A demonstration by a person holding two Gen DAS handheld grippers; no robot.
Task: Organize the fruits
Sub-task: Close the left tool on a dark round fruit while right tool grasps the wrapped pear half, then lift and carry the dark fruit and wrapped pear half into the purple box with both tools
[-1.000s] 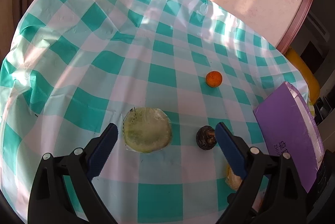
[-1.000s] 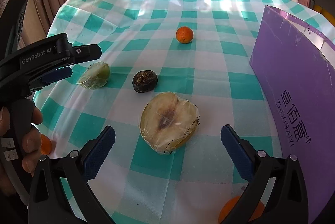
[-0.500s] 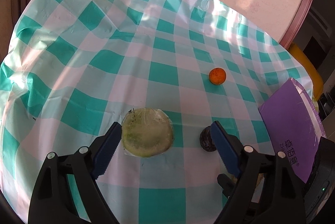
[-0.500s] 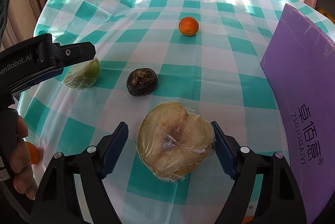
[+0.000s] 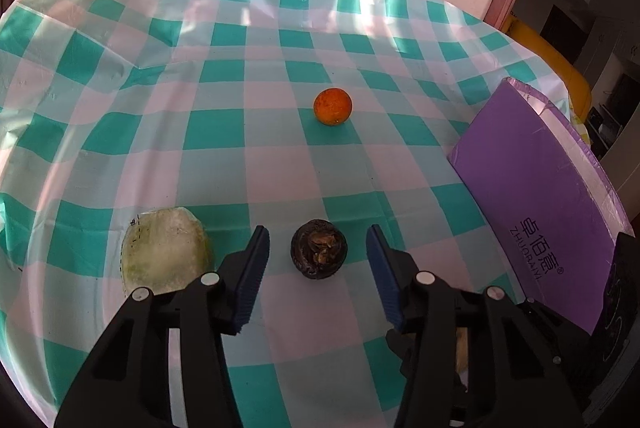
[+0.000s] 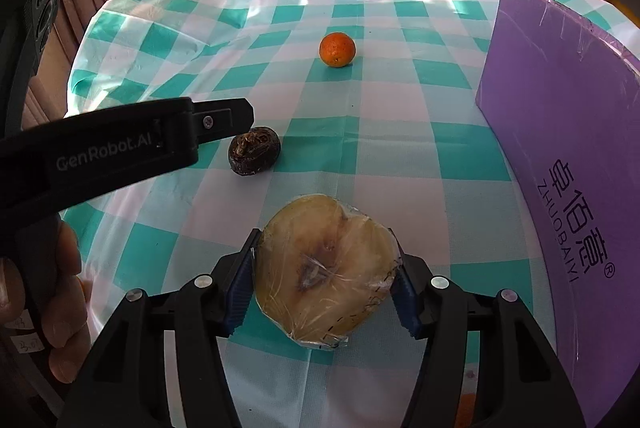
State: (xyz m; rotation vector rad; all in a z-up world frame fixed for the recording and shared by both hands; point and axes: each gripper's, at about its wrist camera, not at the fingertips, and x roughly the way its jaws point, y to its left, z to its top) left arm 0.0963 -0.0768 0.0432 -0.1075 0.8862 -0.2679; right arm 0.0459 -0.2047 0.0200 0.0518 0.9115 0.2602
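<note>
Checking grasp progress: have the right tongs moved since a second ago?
Yes. The right tongs advanced toward the wrapped pear half and closed; their pads now touch both its sides, while the orange stays put.

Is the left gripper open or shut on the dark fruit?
Open. The left gripper has a blue pad on each side of the dark wrinkled fruit, with tablecloth visible between each pad and the fruit.
</note>
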